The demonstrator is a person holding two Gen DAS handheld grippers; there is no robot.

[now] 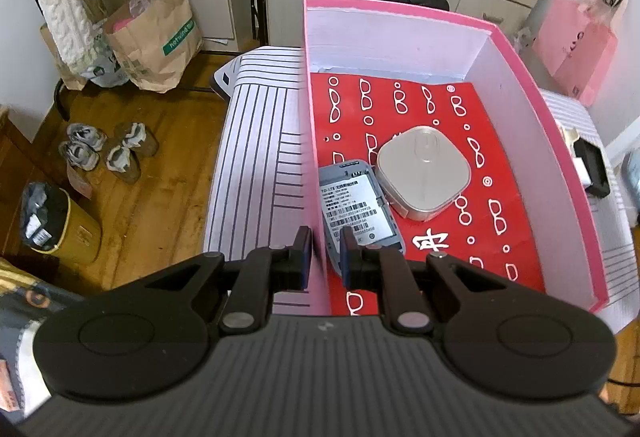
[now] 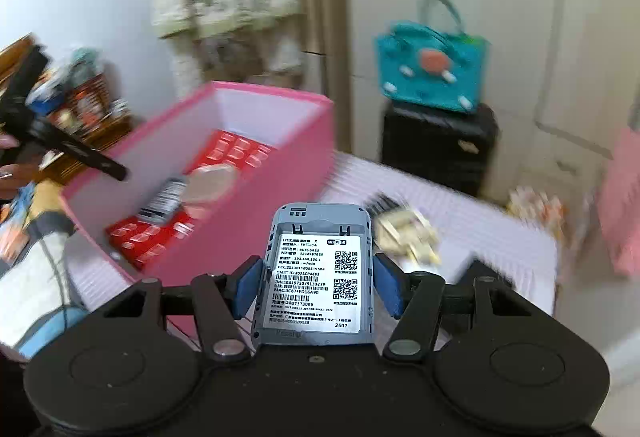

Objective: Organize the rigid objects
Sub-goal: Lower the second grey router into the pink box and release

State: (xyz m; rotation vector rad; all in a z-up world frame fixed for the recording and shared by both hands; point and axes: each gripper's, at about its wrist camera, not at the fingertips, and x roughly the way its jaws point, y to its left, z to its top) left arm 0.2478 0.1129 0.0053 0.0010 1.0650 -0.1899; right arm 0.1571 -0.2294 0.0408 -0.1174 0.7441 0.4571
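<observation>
A: Right gripper (image 2: 318,287): clamped on grey router (image 2: 318,273), long axis pointing forward, pink box (image 2: 256,193) ahead-left.

B: Left gripper (image 1: 325,255): pinching box's near-left wall (image 1: 310,177); right nearer.

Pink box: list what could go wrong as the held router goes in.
1. The right gripper holds the grey router only by its side edges, so it may slip.
2. The pink box already holds another router and a beige device; a drop could strike them.
3. The left gripper pinches the box wall, risking tilt.
</observation>
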